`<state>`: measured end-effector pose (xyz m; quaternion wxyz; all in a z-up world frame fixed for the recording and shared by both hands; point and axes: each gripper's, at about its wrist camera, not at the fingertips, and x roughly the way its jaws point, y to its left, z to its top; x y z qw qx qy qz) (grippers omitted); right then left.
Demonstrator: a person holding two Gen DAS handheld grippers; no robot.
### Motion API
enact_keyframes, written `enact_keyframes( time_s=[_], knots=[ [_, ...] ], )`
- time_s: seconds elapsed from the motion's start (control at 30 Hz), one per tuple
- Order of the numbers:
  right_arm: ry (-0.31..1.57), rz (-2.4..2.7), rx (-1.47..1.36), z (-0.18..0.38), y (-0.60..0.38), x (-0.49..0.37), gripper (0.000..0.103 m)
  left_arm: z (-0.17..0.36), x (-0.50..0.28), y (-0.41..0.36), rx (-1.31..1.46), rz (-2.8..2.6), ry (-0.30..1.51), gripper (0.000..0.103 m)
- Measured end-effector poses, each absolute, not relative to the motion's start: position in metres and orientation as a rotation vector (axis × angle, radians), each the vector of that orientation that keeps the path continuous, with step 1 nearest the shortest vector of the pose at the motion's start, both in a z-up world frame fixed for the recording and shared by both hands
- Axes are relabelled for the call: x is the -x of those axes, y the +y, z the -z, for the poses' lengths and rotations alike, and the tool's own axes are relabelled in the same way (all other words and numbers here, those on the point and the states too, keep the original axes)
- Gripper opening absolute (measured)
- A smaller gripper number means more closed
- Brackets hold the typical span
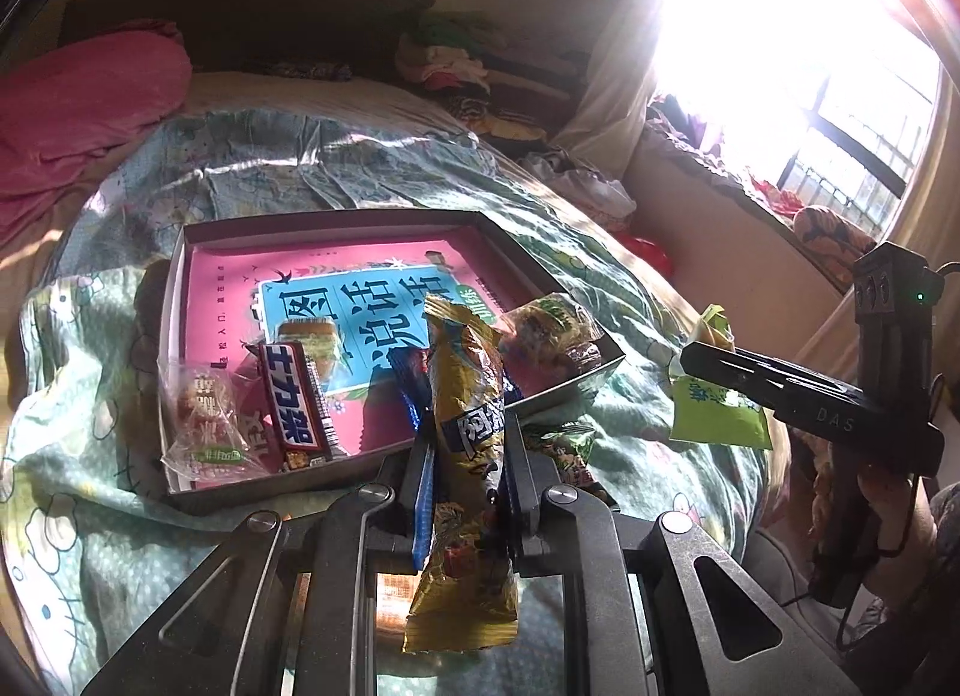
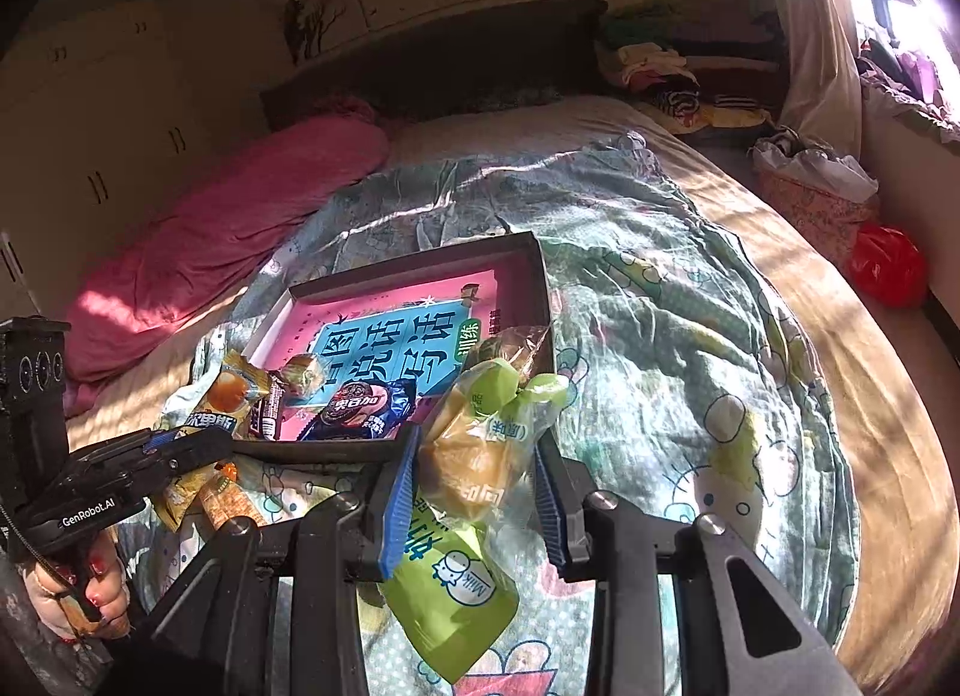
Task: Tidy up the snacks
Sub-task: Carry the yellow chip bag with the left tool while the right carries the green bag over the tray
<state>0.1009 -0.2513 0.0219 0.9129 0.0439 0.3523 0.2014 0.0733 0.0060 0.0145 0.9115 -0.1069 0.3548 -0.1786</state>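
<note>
Inside one box (image 1: 198, 252), perhaps five snacks (sunlit)

Sunlight blazes through the barred window (image 1: 852, 126) at the bed's right edge, washing over the pale green cartoon-print quilt (image 2: 660, 306). A pink pillow (image 2: 252, 216) lies near the dark headboard (image 2: 432, 60), folded clothes (image 2: 660, 72) piled at the head corner, cream wardrobe doors (image 2: 90, 114) behind.

The left gripper (image 2: 180, 444) body reads "GenRobot.AI". The right gripper (image 1: 708, 351) shows "DAS". The green packet (image 2: 456, 588) says "Milk".
</note>
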Motion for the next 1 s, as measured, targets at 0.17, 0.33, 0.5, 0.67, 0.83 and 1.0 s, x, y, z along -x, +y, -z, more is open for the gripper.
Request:
enact_keyframes(
  time_s=[0.17,0.33,0.5,0.67,0.83,1.0],
  knots=[
    [0.723,-0.429,-0.086,-0.023,-0.245,-0.100,0.036,-0.017,-0.075,0.012,0.234,0.355,0.724,0.019],
    [0.722,-0.440,-0.086,-0.024,-0.241,-0.101,0.036,-0.019,-0.075,0.017,0.241,0.342,0.712,0.019],
    [0.711,-0.447,-0.089,-0.026,-0.239,-0.101,0.036,-0.019,-0.077,0.024,0.256,0.326,0.707,0.019],
    [0.706,-0.450,-0.093,-0.027,-0.237,-0.105,0.036,-0.020,-0.079,0.035,0.276,0.302,0.700,0.019],
    [0.704,-0.455,-0.095,-0.026,-0.234,-0.108,0.036,-0.021,-0.084,0.048,0.300,0.274,0.692,0.019],
    [0.702,-0.464,-0.101,-0.026,-0.230,-0.112,0.036,-0.021,-0.087,0.061,0.326,0.240,0.683,0.019]
  ],
)
